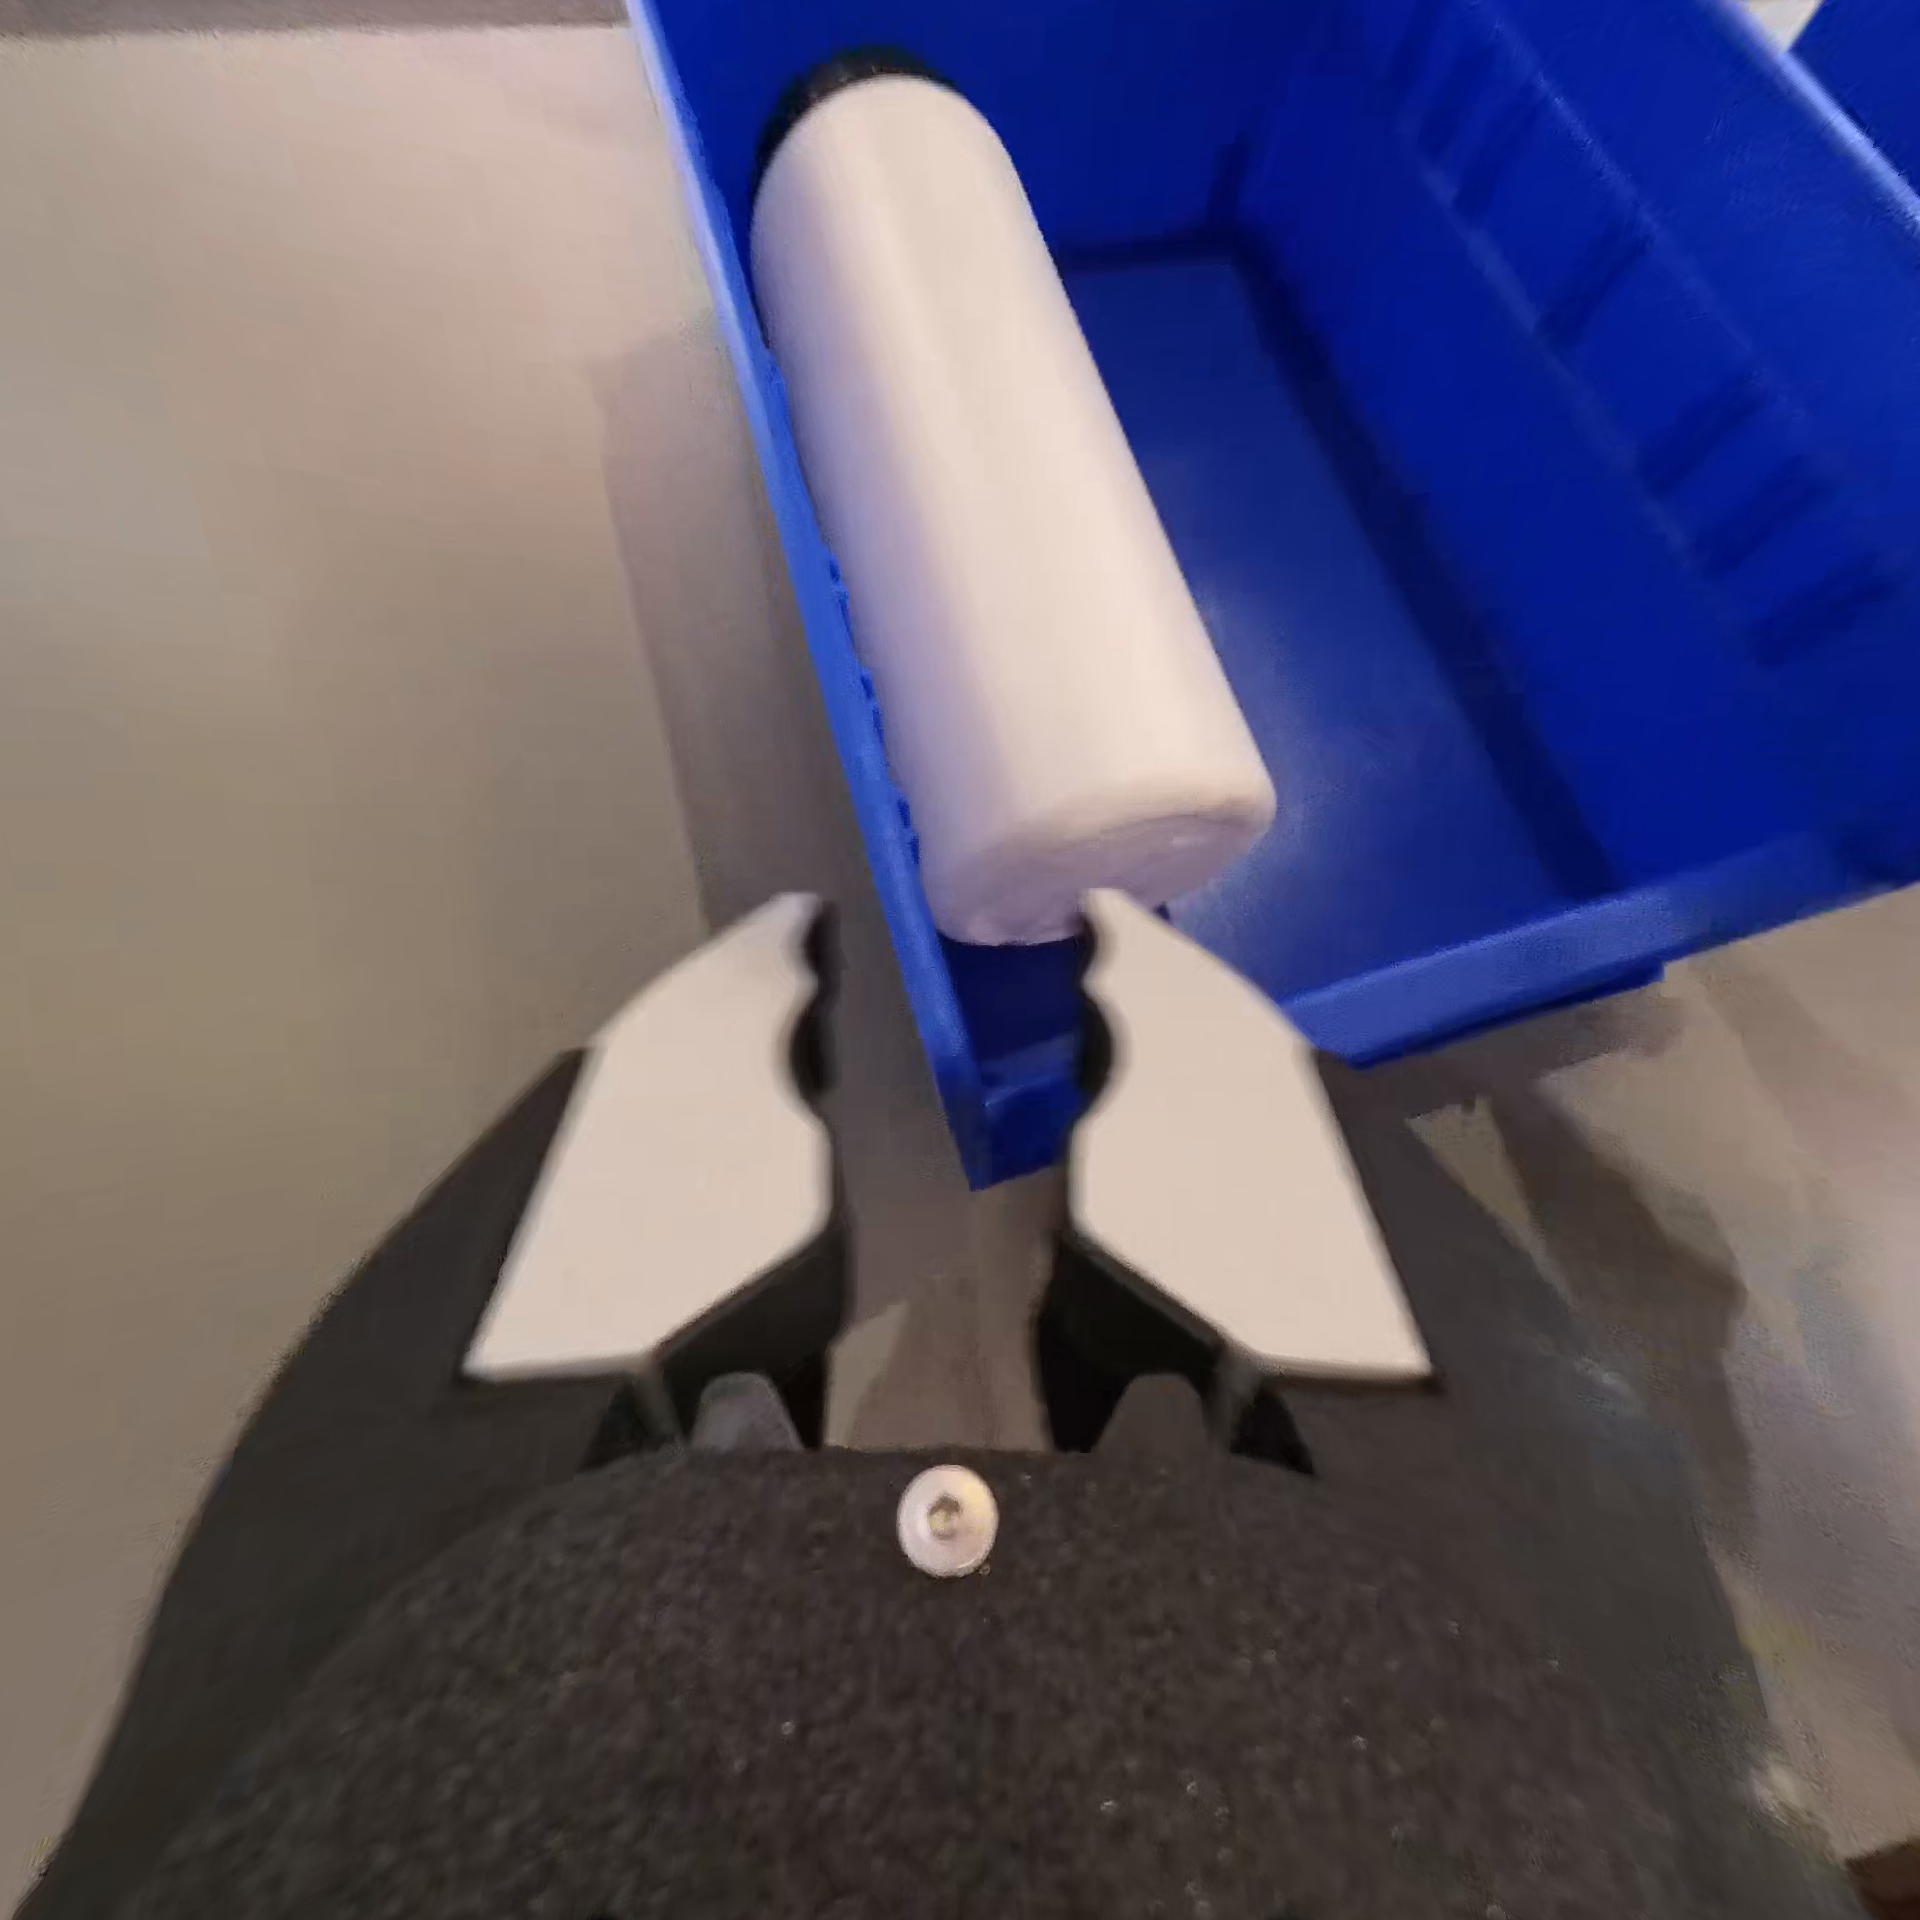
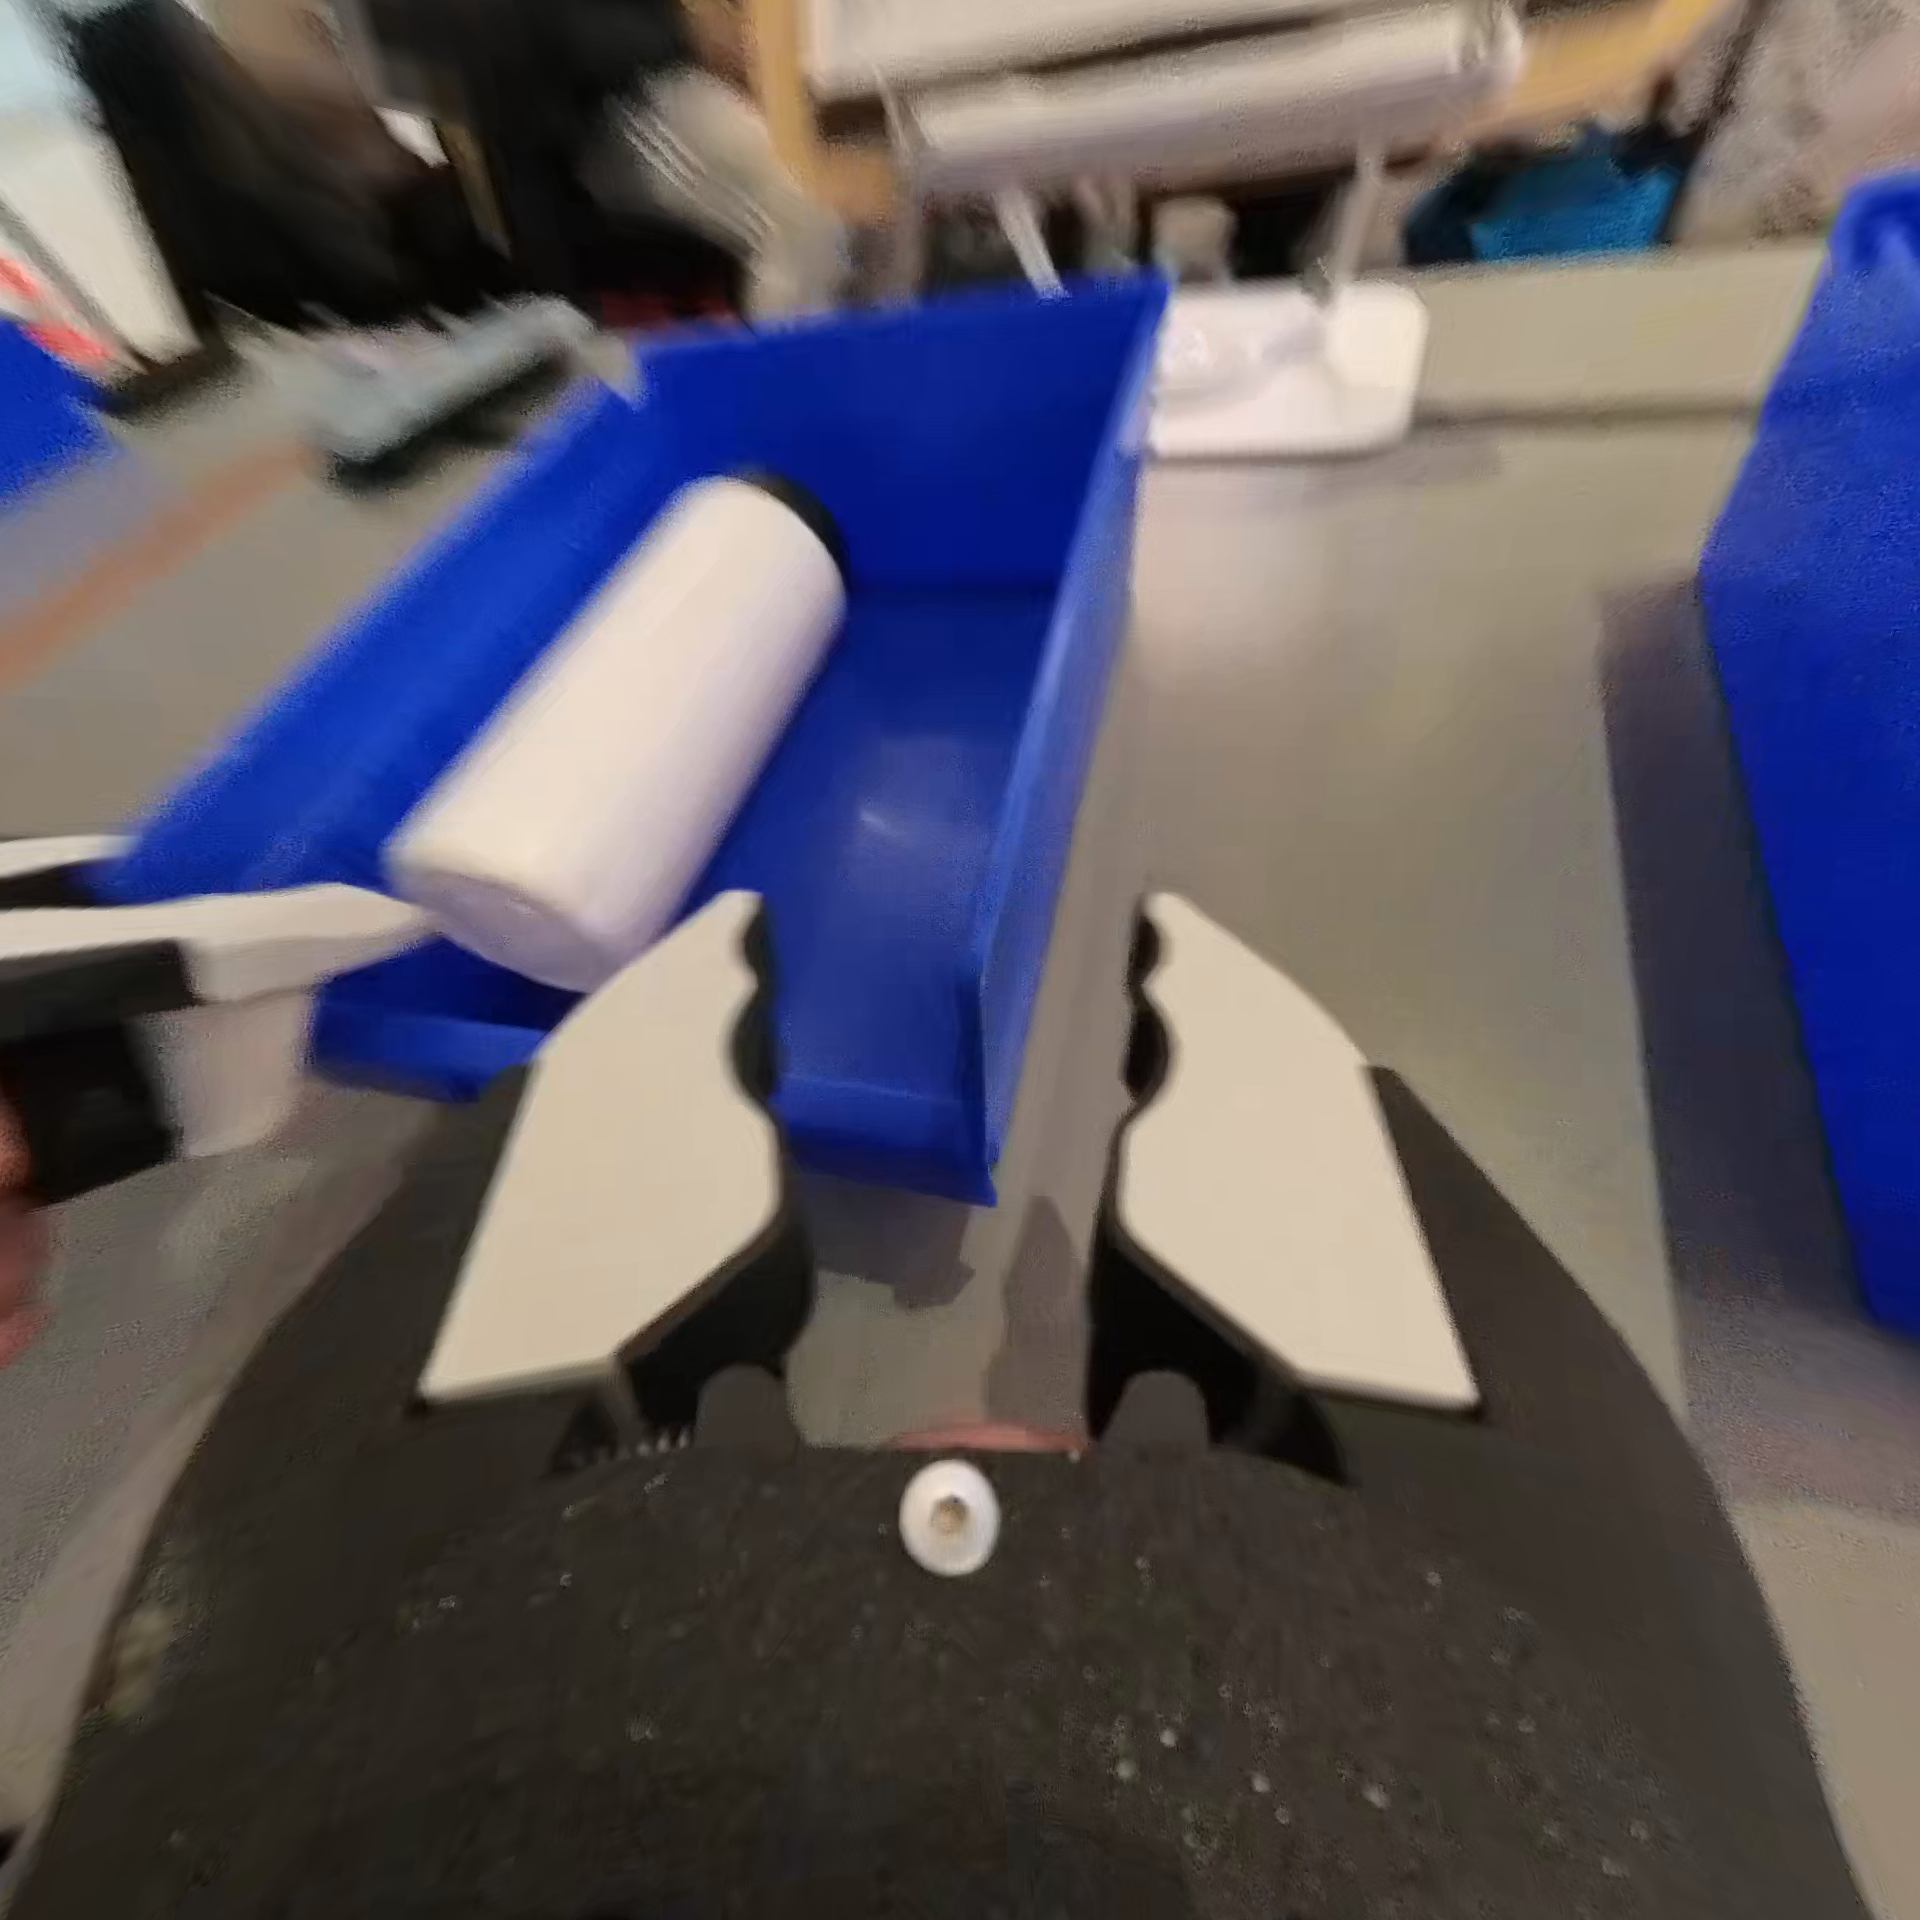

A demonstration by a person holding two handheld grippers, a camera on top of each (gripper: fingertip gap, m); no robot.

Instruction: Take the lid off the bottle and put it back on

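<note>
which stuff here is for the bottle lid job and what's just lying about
For the job:
- white cylindrical bottle, lying down
- its black lid, still on
- blue plastic bin holding it

Lying about:
- second blue plastic bin
- white stand base

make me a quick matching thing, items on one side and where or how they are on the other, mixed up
Items:
1. white cylindrical bottle
2. open blue plastic bin
3. black lid
4. right tongs

States:
a. at the bottle's far end
b. open, holding nothing
c. lying on its side in the bin
d. standing on the grey table

Pairs: 1-c, 2-d, 3-a, 4-b
</note>
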